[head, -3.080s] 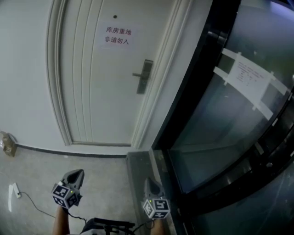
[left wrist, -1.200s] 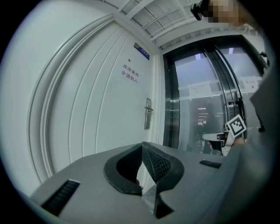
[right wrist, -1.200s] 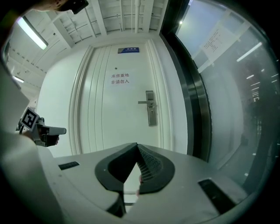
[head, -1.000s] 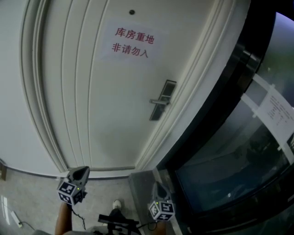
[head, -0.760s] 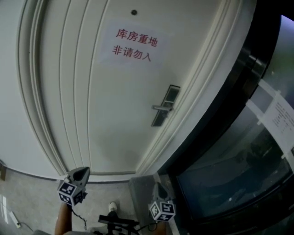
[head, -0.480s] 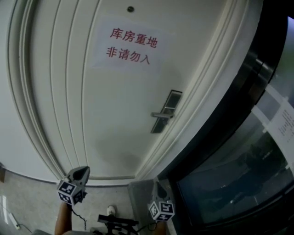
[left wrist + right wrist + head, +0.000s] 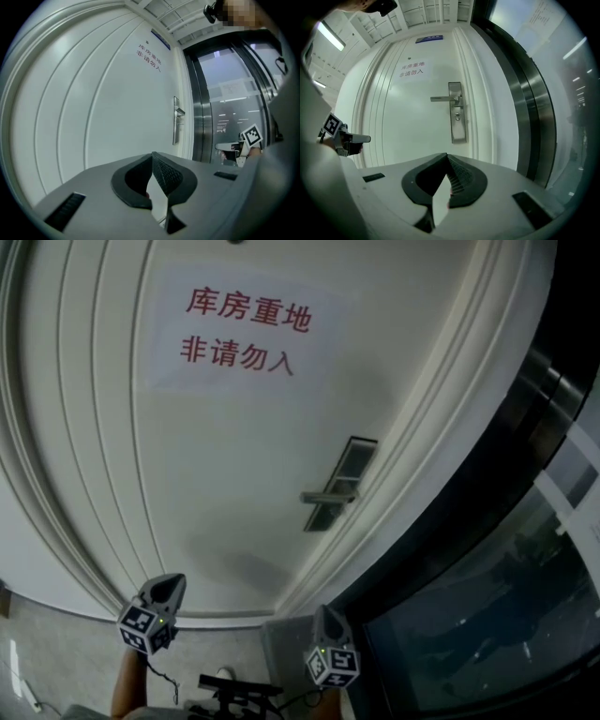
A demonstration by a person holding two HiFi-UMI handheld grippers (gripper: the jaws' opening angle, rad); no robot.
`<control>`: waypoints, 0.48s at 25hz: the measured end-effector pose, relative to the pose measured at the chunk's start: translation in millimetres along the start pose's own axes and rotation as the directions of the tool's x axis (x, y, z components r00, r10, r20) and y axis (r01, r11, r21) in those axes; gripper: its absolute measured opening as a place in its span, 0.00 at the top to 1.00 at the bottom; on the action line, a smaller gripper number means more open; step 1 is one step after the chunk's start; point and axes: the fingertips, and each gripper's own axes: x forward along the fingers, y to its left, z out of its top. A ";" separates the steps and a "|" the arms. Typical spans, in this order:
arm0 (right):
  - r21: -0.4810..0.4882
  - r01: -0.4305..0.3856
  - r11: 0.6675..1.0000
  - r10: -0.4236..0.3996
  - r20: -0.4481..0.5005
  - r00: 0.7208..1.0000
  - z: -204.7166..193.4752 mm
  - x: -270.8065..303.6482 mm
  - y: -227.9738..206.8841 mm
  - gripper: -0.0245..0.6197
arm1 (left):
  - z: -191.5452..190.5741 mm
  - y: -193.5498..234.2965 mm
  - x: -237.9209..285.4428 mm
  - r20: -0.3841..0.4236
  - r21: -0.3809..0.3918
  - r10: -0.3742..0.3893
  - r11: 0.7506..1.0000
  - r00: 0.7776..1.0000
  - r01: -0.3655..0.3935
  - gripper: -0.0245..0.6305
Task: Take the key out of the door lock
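A white door (image 7: 234,446) fills the head view, with a silver lock plate (image 7: 342,484) and a lever handle (image 7: 328,496) near its right edge. In the right gripper view the lock plate (image 7: 457,112) faces me. Below its handle (image 7: 445,99) sits a small round metal piece at the keyhole (image 7: 457,116), too small to tell as a key. Both grippers hang low, well short of the door. The left gripper (image 7: 169,583) is shut and empty, and its tips (image 7: 152,155) meet. The right gripper (image 7: 323,615) is also shut and empty, with tips (image 7: 446,156) touching.
A paper sign with red characters (image 7: 239,329) is stuck on the door above the lock. Dark glass panels in a black frame (image 7: 525,549) stand to the right of the door. A grey floor strip (image 7: 56,662) shows at the lower left.
The head view has come closer to the door, so the sign and lock plate look larger. Both grippers have stayed low in the view, shut.
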 end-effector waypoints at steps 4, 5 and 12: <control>0.006 -0.010 1.000 0.010 0.005 1.000 1.0 28.7 -11.4 0.94 | 1.4 7.0 26.5 -0.010 0.012 0.010 1.000 1.000 -0.010 0.96; 0.009 -0.015 1.000 0.015 0.009 1.000 1.1 35.0 -14.2 0.94 | 2.5 7.8 31.9 -0.008 0.009 0.010 1.000 1.000 -0.010 0.96; -0.004 -0.048 0.999 0.048 0.013 0.999 14.9 68.3 -24.5 0.94 | 1.2 18.2 55.9 -0.003 -0.008 0.037 0.999 0.999 -0.037 0.95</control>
